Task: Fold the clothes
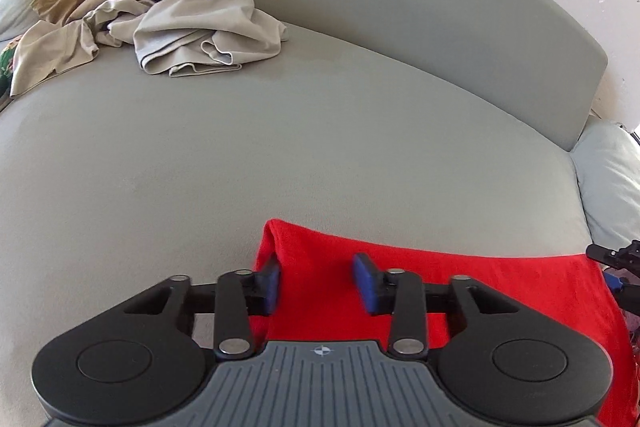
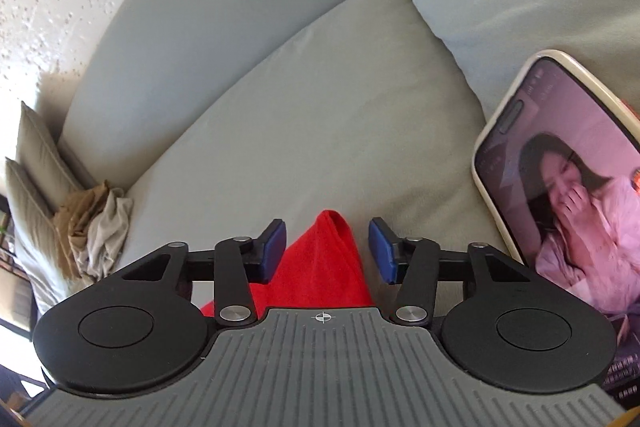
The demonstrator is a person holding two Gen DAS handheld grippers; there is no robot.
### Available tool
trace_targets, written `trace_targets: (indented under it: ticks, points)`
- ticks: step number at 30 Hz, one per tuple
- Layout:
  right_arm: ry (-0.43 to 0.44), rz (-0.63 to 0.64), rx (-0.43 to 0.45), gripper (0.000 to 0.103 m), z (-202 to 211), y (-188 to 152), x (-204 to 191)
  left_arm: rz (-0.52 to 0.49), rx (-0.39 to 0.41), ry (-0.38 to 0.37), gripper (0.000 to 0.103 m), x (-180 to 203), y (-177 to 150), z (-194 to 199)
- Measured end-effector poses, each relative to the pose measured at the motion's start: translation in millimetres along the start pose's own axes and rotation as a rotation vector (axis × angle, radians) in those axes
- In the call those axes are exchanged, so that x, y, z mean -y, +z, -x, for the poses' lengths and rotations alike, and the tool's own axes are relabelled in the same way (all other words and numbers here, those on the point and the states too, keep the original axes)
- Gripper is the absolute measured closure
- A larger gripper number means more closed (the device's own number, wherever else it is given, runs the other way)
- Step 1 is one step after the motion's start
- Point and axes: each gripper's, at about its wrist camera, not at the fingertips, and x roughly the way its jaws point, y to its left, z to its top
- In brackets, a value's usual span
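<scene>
Jaws on the left gripper (image 1: 318, 281) stand apart over the near left corner of the red garment (image 1: 480, 287). One pad sits at the cloth's left edge and the other over the fabric, and neither is pinching it. The right gripper (image 2: 326, 247) is likewise open, with the garment's raised right corner poking up between its blue pads but not pressed by them. The garment lies spread along the front of the grey sofa seat (image 1: 280, 147), its far edge running fairly straight between the two grippers.

The step in hand looks like taking both near corners to start a fold. To do it well, each pair of jaws should close low on its corner so that every layer is caught. Both sides should then lift evenly, so the far edge stays flat and the fold line comes out straight.

Well beyond the garment to the left, a heap of unfolded tan and beige clothes (image 1: 180, 27) lies against the backrest. Bare seat between the heap and the garment leaves room to fold. Just right of the garment a pale cushion (image 1: 608, 187) crowds its end, and a phone (image 2: 560, 187) with a lit screen stands close to the right jaws. A wide swing on that side could knock it.
</scene>
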Motion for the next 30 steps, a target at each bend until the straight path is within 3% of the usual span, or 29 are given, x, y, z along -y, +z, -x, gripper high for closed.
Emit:
trace_targets:
  ticks: [2,3,7,10,12,14,16,18,20,21,23,25,28,30]
  points:
    - [-0.025,0.056,0.015,0.086,-7.6,-0.8,-8.0,-0.02,0.036,0.001,0.103,1.2,3.0,0.3]
    - [-0.041,0.084,0.03,0.095,-9.3,-1.9,-12.6,-0.03,0.056,0.002,0.103,1.9,4.4,0.8]
    - [-0.083,0.141,0.12,0.097,-8.3,-5.9,-23.5,0.014,0.152,-0.019,0.103,-7.0,13.4,6.3]
    - [-0.111,0.091,0.125,0.098,-15.4,-1.8,-14.3,-0.004,0.11,0.031,0.101,-9.6,13.3,-12.1]
    - [-0.129,0.088,0.12,0.098,-17.4,-0.1,-10.3,0.065,0.055,0.045,0.092,-20.2,11.3,-20.6]
    - [-0.134,0.083,0.112,0.096,-14.6,2.3,-8.2,0.113,0.054,0.043,0.088,-28.2,12.2,-13.2]
    - [-0.179,0.091,0.149,0.087,-0.6,4.2,-8.6,0.106,0.071,0.097,0.085,-24.5,12.3,6.9]
    - [-0.198,0.094,0.203,0.084,18.5,4.6,-11.1,0.077,0.098,0.146,0.072,-17.3,9.1,30.8]
    - [-0.159,0.106,0.227,0.074,40.5,0.5,-17.4,0.019,0.134,0.181,0.073,-6.0,1.3,58.3]
    - [-0.131,0.125,0.218,0.066,47.6,-4.0,-23.2,-0.004,0.152,0.156,0.077,0.1,-5.1,70.2]
    - [-0.056,0.167,0.179,0.063,54.8,-15.0,-36.5,-0.067,0.152,0.048,0.088,15.5,-22.1,82.3]
    - [0.059,0.194,0.101,0.063,50.3,-27.3,-50.3,-0.141,0.122,-0.028,0.087,33.1,-40.2,84.7]
    - [0.295,0.163,-0.079,0.063,21.5,-47.9,-68.9,-0.145,0.087,0.071,0.093,38.3,-61.4,74.7]
    - [0.395,0.109,-0.217,0.063,-8.6,-59.5,-75.1,-0.054,0.072,0.086,0.095,23.2,-69.6,72.3]
